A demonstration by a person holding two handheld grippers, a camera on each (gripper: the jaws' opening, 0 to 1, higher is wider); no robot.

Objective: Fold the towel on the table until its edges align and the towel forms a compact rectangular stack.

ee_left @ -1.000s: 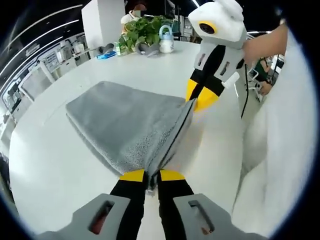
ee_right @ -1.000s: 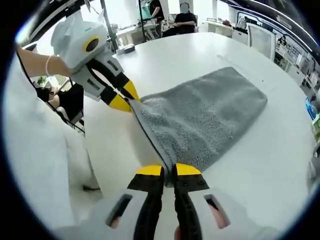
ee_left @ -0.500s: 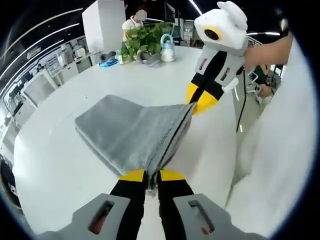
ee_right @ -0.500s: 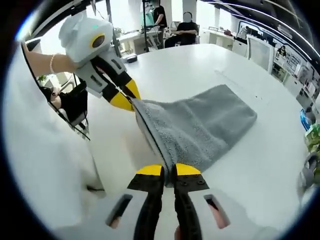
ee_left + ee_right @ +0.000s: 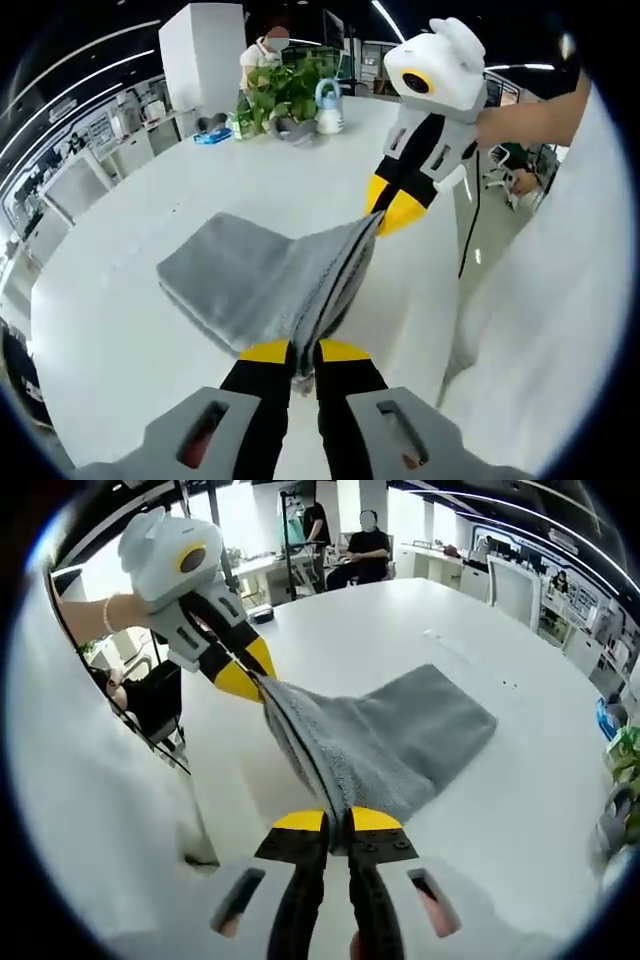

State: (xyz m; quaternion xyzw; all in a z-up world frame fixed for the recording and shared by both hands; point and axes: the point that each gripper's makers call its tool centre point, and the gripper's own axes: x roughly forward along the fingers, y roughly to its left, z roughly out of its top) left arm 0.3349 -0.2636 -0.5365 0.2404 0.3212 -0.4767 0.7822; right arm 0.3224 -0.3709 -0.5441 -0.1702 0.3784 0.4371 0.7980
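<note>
A grey towel (image 5: 270, 275), folded into layers, is held up by one edge above the white table (image 5: 120, 330). Its far part still rests on the table. My left gripper (image 5: 292, 351) is shut on one corner of the raised edge. In the left gripper view my right gripper (image 5: 372, 212) pinches the other corner at upper right. In the right gripper view my right gripper (image 5: 337, 821) is shut on the towel (image 5: 390, 740), and my left gripper (image 5: 255, 677) grips the far corner at upper left. The edge between the two corners is stretched taut.
A potted plant (image 5: 285, 85), a small kettle (image 5: 329, 92) and other items stand at the far end of the table. A white pillar (image 5: 200, 60) rises behind them. People sit at desks beyond the table (image 5: 365, 550). A person's white sleeve (image 5: 560, 320) fills the right side.
Both grippers have lifted the held edge higher and drawn the towel along, so less of it lies flat on the table. Both stay shut on their corners.
</note>
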